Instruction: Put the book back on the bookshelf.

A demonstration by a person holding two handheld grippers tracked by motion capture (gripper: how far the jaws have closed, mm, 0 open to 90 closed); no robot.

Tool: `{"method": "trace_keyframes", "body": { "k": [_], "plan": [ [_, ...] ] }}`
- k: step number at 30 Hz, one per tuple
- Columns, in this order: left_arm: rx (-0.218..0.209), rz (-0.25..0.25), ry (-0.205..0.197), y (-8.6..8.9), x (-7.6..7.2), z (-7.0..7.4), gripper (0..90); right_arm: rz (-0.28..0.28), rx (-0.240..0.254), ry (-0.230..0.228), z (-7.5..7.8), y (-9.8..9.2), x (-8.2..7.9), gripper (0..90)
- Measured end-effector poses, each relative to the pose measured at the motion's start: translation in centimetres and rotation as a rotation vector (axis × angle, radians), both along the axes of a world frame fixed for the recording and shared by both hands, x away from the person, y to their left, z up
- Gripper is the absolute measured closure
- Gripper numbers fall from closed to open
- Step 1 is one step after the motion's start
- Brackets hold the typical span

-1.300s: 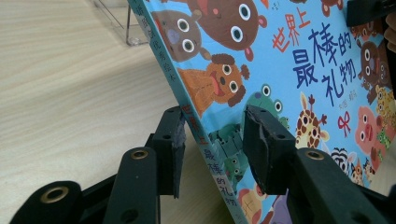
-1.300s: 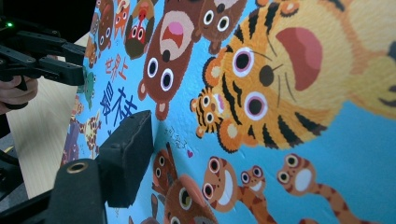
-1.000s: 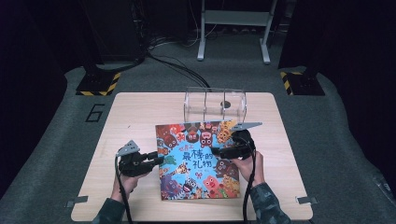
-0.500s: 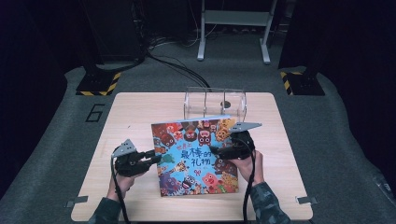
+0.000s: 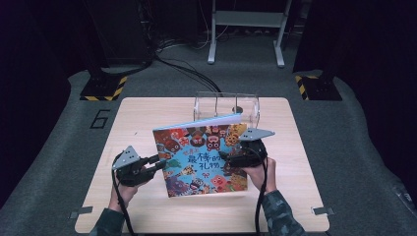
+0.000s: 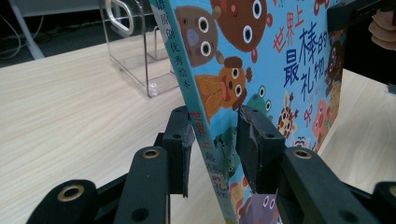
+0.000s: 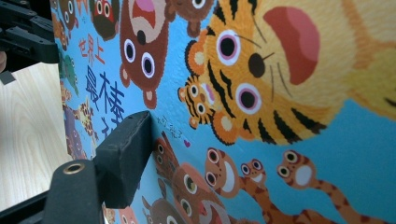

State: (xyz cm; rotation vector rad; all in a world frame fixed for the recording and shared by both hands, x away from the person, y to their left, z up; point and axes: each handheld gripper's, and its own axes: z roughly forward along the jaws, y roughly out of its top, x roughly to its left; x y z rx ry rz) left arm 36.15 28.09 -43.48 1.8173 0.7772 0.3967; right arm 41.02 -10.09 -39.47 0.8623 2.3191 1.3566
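A picture book (image 5: pixel 201 157) with a blue cover full of cartoon animals stands tilted over the wooden table (image 5: pixel 295 196), far edge raised. My left gripper (image 5: pixel 160 162) is at its spine edge. In the left gripper view the jaws (image 6: pixel 212 126) straddle the spine of the book (image 6: pixel 280 60), one pad (image 6: pixel 180 135) behind it and the other on the cover. My right gripper (image 5: pixel 226 160) is shut on the book's right side. In the right gripper view one pad (image 7: pixel 128 149) presses the cover of the book (image 7: pixel 280 93); the other jaw is hidden behind it.
A clear acrylic stand (image 5: pixel 226 105) sits at the table's far edge just behind the book, also in the left gripper view as the acrylic stand (image 6: pixel 135 56). Beyond the table are cables (image 5: pixel 187 73), a metal frame (image 5: pixel 246 29) and striped black bases (image 5: pixel 103 88).
The book's far edge has risen, so it stands steeper than before. My left gripper has slid slightly left along with the spine edge. The right hand has stayed in place.
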Motion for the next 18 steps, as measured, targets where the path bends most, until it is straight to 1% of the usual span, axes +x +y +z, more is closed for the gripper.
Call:
{"method": "trace_keyframes", "body": {
  "k": [1, 2, 4, 5, 6, 7, 8, 9, 10, 11, 12, 13, 14, 15, 16, 17, 18],
  "plan": [
    [-0.030, -0.007, 0.005, 0.1, 0.1, -0.1, 65.6, 0.008, 0.003, -0.009, 0.0, -0.1, -0.1, 26.4],
    [-0.050, -0.023, 0.016, 0.3, 0.1, -0.1, 65.6, 0.015, 0.005, -0.011, -0.1, -0.2, -0.2, 26.7],
    [-0.090, -0.047, 0.022, 0.3, 0.2, 0.0, 65.7, 0.025, 0.012, -0.018, -0.2, -0.3, -0.3, 26.8],
    [-0.084, -0.045, 0.014, 0.1, 0.2, 0.1, 66.2, 0.022, 0.015, -0.006, -0.3, -0.4, -0.4, 26.8],
    [-0.056, -0.041, -0.001, -0.2, 0.2, 0.3, 66.3, 0.026, 0.015, -0.012, -0.3, -0.4, -0.4, 26.8],
    [-0.024, -0.045, -0.002, -0.3, 0.2, 0.6, 65.8, 0.025, 0.016, -0.017, -0.3, -0.5, -0.4, 26.6],
    [-0.022, -0.030, -0.017, -0.5, 0.2, 0.6, 65.6, 0.018, 0.012, -0.017, -0.3, -0.5, -0.5, 26.5],
    [-0.011, -0.037, -0.013, -0.5, 0.1, 0.7, 65.5, 0.006, -0.003, -0.024, -0.3, -0.5, -0.6, 26.6],
    [-0.001, -0.033, -0.026, -0.6, 0.0, 0.8, 65.5, 0.000, -0.023, -0.038, -0.3, -0.5, -0.6, 26.8],
    [0.004, -0.025, -0.053, -0.7, -0.1, 0.8, 65.4, -0.009, -0.029, -0.035, -0.3, -0.5, -0.6, 26.8],
    [-0.001, -0.022, -0.061, -0.8, -0.2, 0.9, 65.3, -0.010, -0.028, -0.039, -0.3, -0.6, -0.5, 26.3],
    [0.009, -0.022, -0.081, -0.7, -0.3, 1.1, 65.4, -0.021, -0.017, -0.038, -0.3, -0.5, -0.5, 26.3],
    [0.017, -0.016, -0.113, -0.9, -0.5, 1.2, 65.4, -0.024, -0.009, -0.031, -0.2, -0.6, -0.5, 26.3],
    [0.023, -0.016, -0.137, -1.0, -0.7, 1.4, 65.7, -0.023, -0.007, -0.038, -0.2, -0.6, -0.4, 26.4],
    [0.030, -0.019, -0.146, -0.9, -0.8, 1.5, 66.5, -0.036, 0.001, -0.037, -0.2, -0.7, -0.4, 27.3],
    [0.033, -0.023, -0.154, -0.9, -0.9, 1.5, 66.9, -0.037, 0.004, -0.039, -0.2, -0.7, -0.4, 28.4],
    [0.039, -0.033, -0.146, -0.8, -0.9, 1.5, 67.5, -0.039, 0.010, -0.043, -0.2, -0.8, -0.3, 29.7]
  ]
}}
